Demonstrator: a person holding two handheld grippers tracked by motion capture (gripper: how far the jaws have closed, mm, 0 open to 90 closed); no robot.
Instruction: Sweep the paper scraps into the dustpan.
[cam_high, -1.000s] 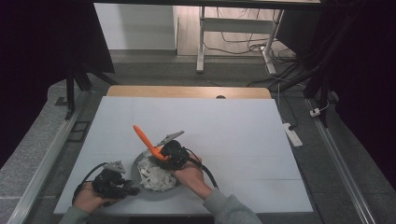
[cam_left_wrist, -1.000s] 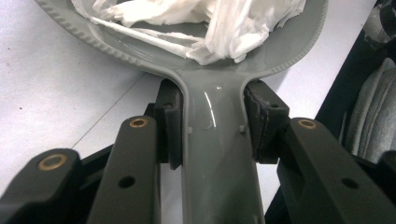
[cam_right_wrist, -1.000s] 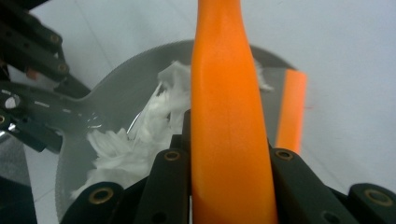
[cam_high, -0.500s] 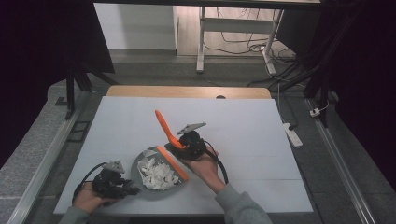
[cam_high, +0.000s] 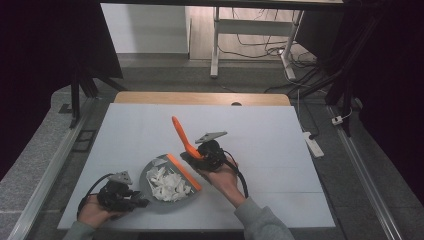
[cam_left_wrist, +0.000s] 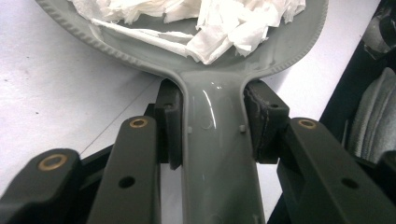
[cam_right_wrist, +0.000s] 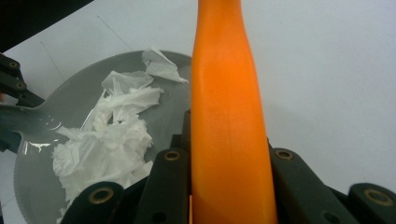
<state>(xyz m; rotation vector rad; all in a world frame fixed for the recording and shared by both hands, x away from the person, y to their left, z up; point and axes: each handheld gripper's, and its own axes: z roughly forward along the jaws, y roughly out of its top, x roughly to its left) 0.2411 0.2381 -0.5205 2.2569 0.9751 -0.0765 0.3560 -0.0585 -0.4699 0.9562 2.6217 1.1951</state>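
I had the white table (cam_high: 280, 150) in front of me, bare apart from the work near its front edge. The grey dustpan (cam_high: 150, 186) lay flat there, its pan toward the middle of the table and its handle (cam_left_wrist: 215, 154) pointing back at my left hand. My left gripper (cam_high: 120, 196) was clamped on that handle, pads pressing both sides, pinning the pan to the table. Just right of the pan, my right gripper (cam_high: 207, 152) was closed on the orange brush (cam_high: 182, 137), held by its handle, which rose up and away from me; the orange head (cam_high: 185, 172) lay slanted over the pan's right rim. Inside the pan sat a heap of white paper scraps (cam_high: 167, 185), torn and crumpled, with one scrap (cam_right_wrist: 161, 65) near the far rim.

As far as I could judge, the sweeping was nearly done: the scraps looked gathered in the pan, and I saw none loose on the table. What seemed left was to lift the brush clear, carry the pan off level so nothing spilled, and empty it.
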